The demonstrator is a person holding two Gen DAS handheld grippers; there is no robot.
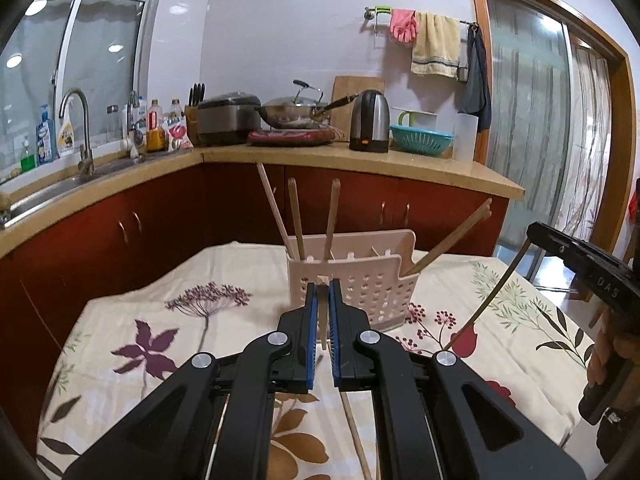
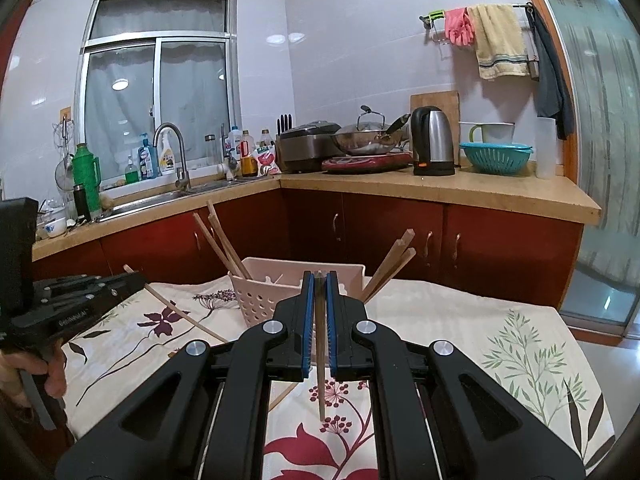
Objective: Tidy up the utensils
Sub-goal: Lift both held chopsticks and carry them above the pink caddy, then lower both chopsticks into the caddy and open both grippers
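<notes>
A table draped in a cream floral cloth (image 2: 500, 320) fills the foreground, with an L-shaped wooden counter (image 2: 460, 190) over red cabinets behind it. On the counter sit a steel sink (image 2: 160, 200), a rice cooker (image 2: 306, 144), a wok (image 2: 368, 140), an electric kettle (image 2: 432, 140) and a teal colander (image 2: 496, 156). Near the far edge of the table stands a pale pink perforated utensil holder (image 1: 372, 284), and several wooden chopsticks lean out of it: three rise from its left end (image 1: 296, 216), and others slant out to the right (image 1: 448, 240). The left gripper (image 1: 323, 292), close in front of the holder, has its blue-padded jaws drawn narrow around a light wooden chopstick (image 1: 322, 328) standing between them; in the right wrist view that stick (image 2: 180, 310) angles down toward the cloth. The right gripper (image 2: 319, 284), also just in front of the holder, is pinched onto a darker chopstick (image 2: 321, 384), whose lower end hangs over the red flower print. One more loose chopstick (image 1: 356, 436) lies on the cloth beneath the left gripper.
</notes>
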